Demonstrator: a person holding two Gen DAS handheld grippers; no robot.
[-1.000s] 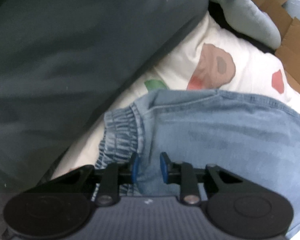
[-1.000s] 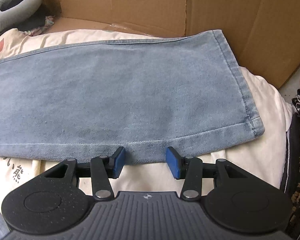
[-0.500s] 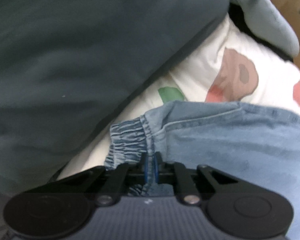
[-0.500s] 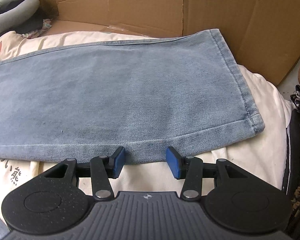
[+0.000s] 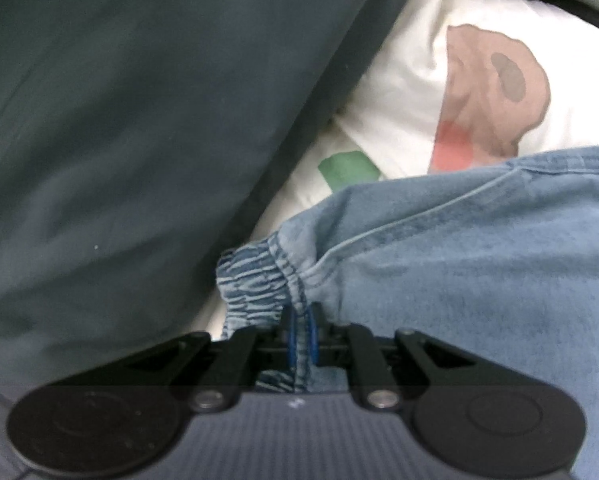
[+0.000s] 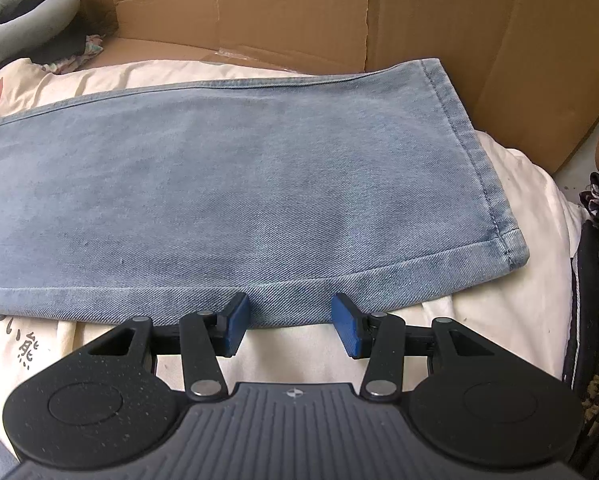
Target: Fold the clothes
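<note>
The light blue jeans (image 6: 235, 184) lie flat on a cream bedcover (image 6: 511, 320), the denim showing a fine diagonal twill weave, faded paler along the middle, with a double-stitched hem down the leg opening at the right and a stitched seam along the far edge. The right gripper (image 6: 289, 322) sits at the near folded edge of the leg with its flat blue pads (image 6: 347, 326) spread wide apart, one at each side of a stretch of that edge and closing on nothing. In the left wrist view the left gripper (image 5: 299, 334) has its blue pads pressed together on the jeans' elastic waistband (image 5: 255, 284), a gathered, ribbed strip of darker and lighter denim puckers, where it meets a curved line of topstitching. The bedcover here is soft white cotton printed with a brown bear-like shape (image 5: 495, 88), a red patch and a green block. A smooth, dark grey-blue fabric (image 5: 131, 120) fills the left of that view. In the right wrist view the bedcover carries dark printed characters (image 6: 25, 350) near its left edge, one reading 熊; the rest is too small to make out. Behind the jeans stands a creased brown corrugated cardboard box (image 6: 439, 20), and at top left lies a grey padded U-shaped neck pillow (image 6: 23, 24).
</note>
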